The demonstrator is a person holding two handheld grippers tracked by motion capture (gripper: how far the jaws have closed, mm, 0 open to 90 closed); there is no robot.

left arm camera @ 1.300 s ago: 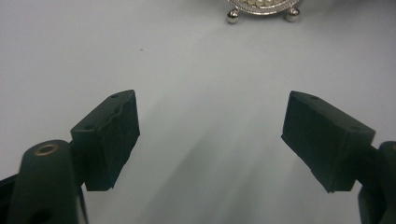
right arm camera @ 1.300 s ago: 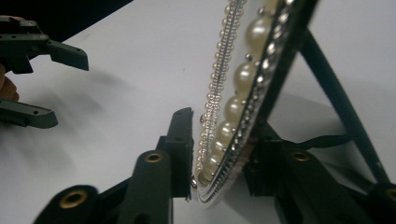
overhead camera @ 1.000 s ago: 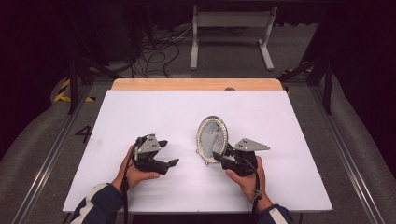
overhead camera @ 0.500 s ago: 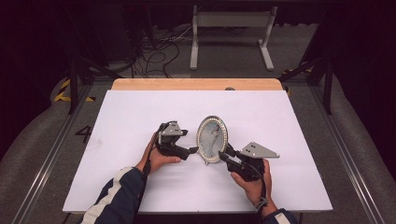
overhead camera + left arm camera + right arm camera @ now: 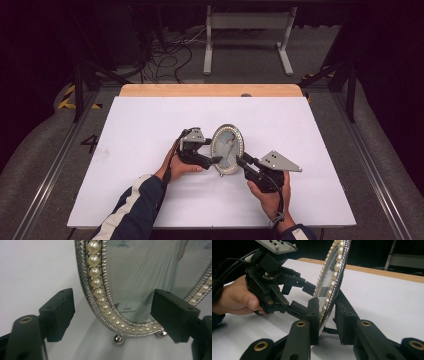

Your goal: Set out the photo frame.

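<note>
An oval picture frame (image 5: 227, 149) stands nearly upright near the middle of the white table (image 5: 140, 125), tipped slightly back. Its silver rim carries a ring of cream pearls around a glazed, pale figure print, and two small silver ball feet rest on the tabletop.

The picture frame (image 5: 228, 148) stands upright near the middle of the bench (image 5: 140, 125). The left gripper (image 5: 216, 159) is just left of the frame, the right gripper (image 5: 239, 160) at the frame's lower right edge.
</note>
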